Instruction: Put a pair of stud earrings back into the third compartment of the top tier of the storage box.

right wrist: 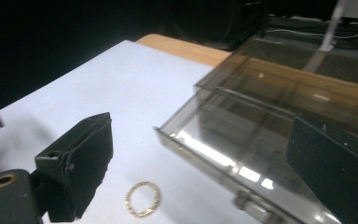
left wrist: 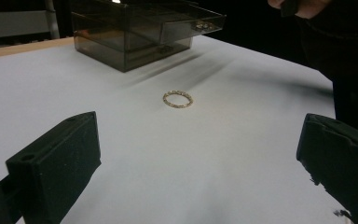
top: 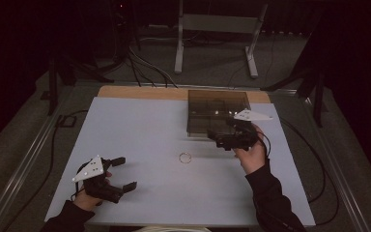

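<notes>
A: Where's the thin gold ring (top: 185,157)?
B: Flat on the white tabletop (top: 140,130), just before the smoked clear plastic drawer box (top: 217,110).
A: Grippers?
B: Left gripper (top: 123,173) well left of the ring, jaws spread, empty. Right gripper (top: 217,137) at the box's open drawer (right wrist: 242,144), jaws spread.

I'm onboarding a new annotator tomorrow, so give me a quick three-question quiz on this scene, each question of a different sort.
1. True or false: the gold ring lies inside the smoked plastic box.
2. Multiple choice: the drawer of the box is A) pulled out, B) fully shut, C) lifted off and lying on the table.
3. Fill in: the left gripper has its jaws ____ and holds nothing.

Key:
1. False; the ring lies flat on the white table top, in front of the box.
2. A; it sticks out at the front, with the right gripper at it.
3. Open.
</notes>
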`<state>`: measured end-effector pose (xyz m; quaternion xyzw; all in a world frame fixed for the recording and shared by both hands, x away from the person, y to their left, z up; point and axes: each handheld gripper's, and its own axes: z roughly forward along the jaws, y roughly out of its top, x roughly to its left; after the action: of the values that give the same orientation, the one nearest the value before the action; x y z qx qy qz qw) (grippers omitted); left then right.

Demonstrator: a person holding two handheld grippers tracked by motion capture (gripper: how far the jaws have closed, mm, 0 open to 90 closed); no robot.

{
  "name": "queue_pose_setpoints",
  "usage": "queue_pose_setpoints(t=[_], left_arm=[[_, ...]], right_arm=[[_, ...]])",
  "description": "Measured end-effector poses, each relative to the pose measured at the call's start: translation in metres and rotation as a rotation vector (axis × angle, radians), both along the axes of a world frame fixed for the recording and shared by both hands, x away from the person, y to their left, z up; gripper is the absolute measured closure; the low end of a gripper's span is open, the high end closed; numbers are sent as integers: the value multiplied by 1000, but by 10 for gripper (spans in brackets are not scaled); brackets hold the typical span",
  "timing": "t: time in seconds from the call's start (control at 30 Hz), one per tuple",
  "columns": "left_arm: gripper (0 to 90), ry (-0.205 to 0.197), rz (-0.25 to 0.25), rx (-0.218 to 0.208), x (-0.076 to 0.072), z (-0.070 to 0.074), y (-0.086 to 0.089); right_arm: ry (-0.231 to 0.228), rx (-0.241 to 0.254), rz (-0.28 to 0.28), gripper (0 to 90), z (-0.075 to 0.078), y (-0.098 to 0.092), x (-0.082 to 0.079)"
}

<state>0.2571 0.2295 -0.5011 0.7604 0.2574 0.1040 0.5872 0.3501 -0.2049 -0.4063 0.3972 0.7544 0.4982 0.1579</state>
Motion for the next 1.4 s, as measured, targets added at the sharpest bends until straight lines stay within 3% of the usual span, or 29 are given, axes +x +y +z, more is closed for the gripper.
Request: queue_pose_setpoints(t=[0.07,0.3,0.47,0.87,1.03,1.4], left_arm=[[5,0,-1,2,0,0,-1],[5,0,0,-3,0,0,0],[5,0,2,-5,0,1,0],[5,-1,-1,1,0,1,-1],[5,-2,0,0,-1,1,0],[5,-1,0,1,0,1,-1]], right_arm=[[15,1,42,73,-6,11,-2],[41,-3,106,75,-20,29,-5],[42,-28,130,76,-29,41,-8],[111,-77,162,168,-60,64,-8],[151,-98,174,301,-75,67,-4],[197,-169,128,568,-98,69,6]])
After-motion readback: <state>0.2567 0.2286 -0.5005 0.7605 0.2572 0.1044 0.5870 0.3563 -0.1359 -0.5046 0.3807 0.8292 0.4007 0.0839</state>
